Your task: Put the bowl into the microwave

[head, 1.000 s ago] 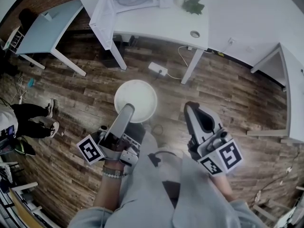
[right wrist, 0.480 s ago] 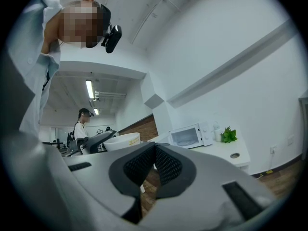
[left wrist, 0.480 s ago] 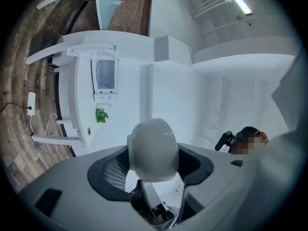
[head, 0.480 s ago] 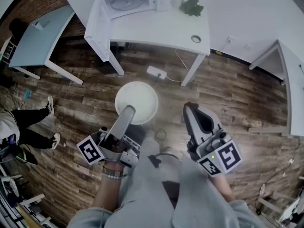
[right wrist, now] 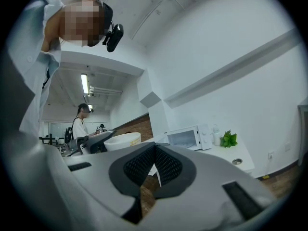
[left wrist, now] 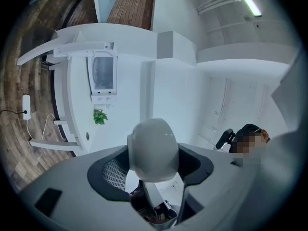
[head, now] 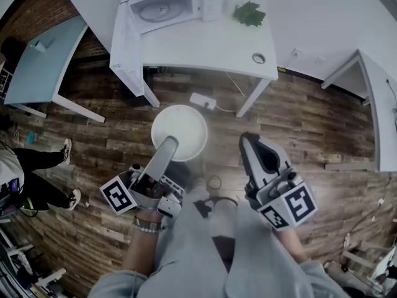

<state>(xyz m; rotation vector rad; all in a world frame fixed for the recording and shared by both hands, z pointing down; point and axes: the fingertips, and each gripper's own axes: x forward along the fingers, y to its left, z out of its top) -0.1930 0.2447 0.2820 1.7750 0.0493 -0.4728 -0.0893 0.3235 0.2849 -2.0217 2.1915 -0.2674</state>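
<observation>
Left gripper [head: 169,143]: jaws pinching the rim of the white bowl [head: 180,131]. Bowl mouth up, over the wood floor [head: 298,129], short of the bench [head: 217,45]. Right gripper [head: 249,143]: jaws pressed together, empty. Microwave [head: 166,5] on bench, door open.

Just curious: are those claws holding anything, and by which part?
The left gripper clamps the white bowl by its near rim; the right gripper is shut, empty.
</observation>
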